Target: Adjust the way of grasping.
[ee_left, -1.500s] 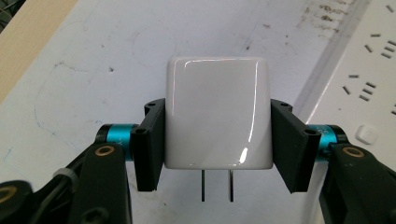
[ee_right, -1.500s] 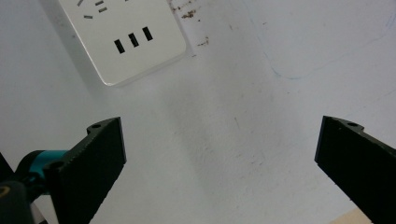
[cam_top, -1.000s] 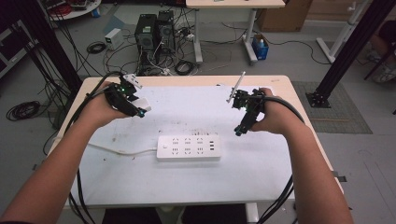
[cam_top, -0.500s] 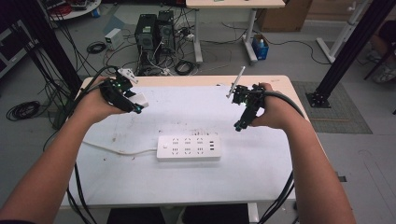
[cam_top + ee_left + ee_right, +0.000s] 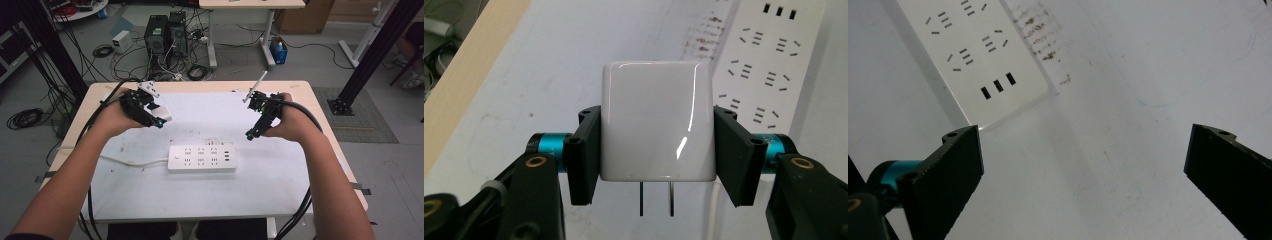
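**Charger clamped in the left gripper, right gripper spread wide above the table**

The left gripper (image 5: 656,150) grasps a white plug-in charger (image 5: 657,120). Its two black jaws press flat against the charger's opposite sides, and the glossy square body fills the space between them. Two metal prongs (image 5: 656,199) stick out of the charger's near edge, pointing back toward the gripper's body. Beyond the jaws and to their right lies a white power strip (image 5: 769,65), with rows of sockets and three small ports at its far end; the charger is held clear of it, not touching. In the high view the left gripper (image 5: 159,120) hangs above the white table (image 5: 200,195), with the charger (image 5: 164,114) at its tip and the power strip (image 5: 201,158) just ahead and to the side of it, its white cord (image 5: 132,161) trailing off under the left forearm.

The right gripper (image 5: 1083,165) is released: its jaws stand far apart with nothing between them but bare tabletop. The end of the power strip (image 5: 973,55) with the three ports lies ahead of its left jaw, near but not touching. A patch of small brown marks (image 5: 1043,35) sits on the table just past that end. In the high view the right gripper (image 5: 251,134) points down toward the table, close to the strip's right end, and the two grippers are well apart.
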Available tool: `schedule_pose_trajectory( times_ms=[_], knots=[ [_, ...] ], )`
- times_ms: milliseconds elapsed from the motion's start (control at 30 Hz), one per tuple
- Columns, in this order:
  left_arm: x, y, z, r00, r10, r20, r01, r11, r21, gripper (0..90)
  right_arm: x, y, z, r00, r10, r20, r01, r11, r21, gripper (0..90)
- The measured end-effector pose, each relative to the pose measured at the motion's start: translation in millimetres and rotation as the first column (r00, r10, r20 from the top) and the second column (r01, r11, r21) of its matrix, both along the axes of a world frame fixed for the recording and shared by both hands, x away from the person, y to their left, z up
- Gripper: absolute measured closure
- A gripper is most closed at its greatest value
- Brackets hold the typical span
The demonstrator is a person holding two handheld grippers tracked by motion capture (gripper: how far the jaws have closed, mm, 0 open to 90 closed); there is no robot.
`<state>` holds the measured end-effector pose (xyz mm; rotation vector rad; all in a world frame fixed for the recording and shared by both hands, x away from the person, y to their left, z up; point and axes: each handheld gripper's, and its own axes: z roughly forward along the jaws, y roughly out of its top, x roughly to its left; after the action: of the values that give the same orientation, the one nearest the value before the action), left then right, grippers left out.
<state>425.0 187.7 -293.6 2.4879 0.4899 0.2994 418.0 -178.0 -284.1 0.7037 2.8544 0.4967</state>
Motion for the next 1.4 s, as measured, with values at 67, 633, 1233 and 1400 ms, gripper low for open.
schedule_pose_trajectory(
  times_ms=[67,633,1233,1400],
  knots=[
    [-1.4,-4.3,-5.1,0.9998,-0.019,-0.001,0.019,0.9998,0.001,42.5,-0.6,3.3,-3.8,0.9999,-0.004,-0.011,0.004,1.000,0.004,1.7],
    [-17.2,-30.7,-26.9,0.9921,-0.115,0.051,0.116,0.9926,-0.034,42.5,2.2,27.1,-25.4,0.9879,-0.042,-0.149,0.079,0.965,0.251,1.9],
    [-32.2,-59.1,-35.3,0.9705,-0.195,0.142,0.204,0.9779,-0.049,42.6,12.9,47.5,-48.0,0.9593,-0.022,-0.281,0.168,0.845,0.507,2.4],
    [-34.8,-64.4,-36.6,0.9655,-0.205,0.161,0.215,0.9753,-0.050,42.5,13.0,55.0,-49.9,0.9584,-0.017,-0.285,0.171,0.834,0.524,2.5]
  ],
)
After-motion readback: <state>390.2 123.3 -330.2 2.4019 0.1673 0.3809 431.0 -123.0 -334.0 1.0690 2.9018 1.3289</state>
